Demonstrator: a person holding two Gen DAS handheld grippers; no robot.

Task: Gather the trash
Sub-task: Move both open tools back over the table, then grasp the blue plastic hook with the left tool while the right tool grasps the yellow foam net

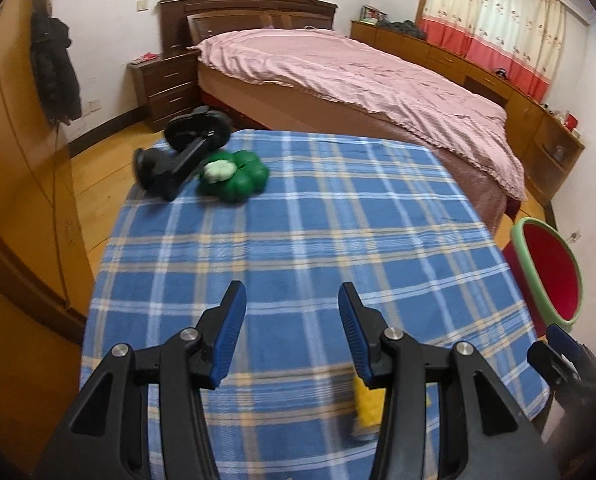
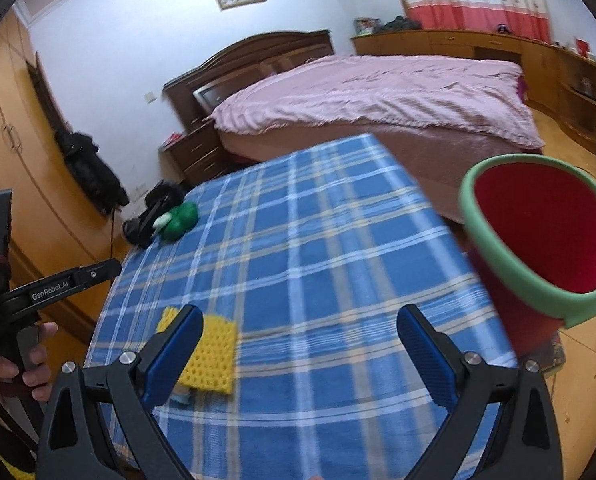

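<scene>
Both grippers empty over the checked table, with the trash not yet picked up.

Your left gripper [image 1: 292, 312] hangs released above the near part of the blue plaid tablecloth [image 1: 318, 208], and your right gripper [image 2: 300, 340] is spread wide with nothing between its jaws. The yellow bumpy sponge [image 2: 214, 354] lies flat near the table's near edge, to the left, and looks like the piece to collect; something pale peeks out under its near side, too blurred to name. The red bin with the green rim [image 2: 538, 240] stands off the table's right side. A green clover-shaped thing [image 1: 236, 176] and a black device [image 1: 178, 160] sit at the far left corner. You seem to be at the reach stage: next, lower one gripper onto the sponge, close, then carry it right to the bin.
</scene>
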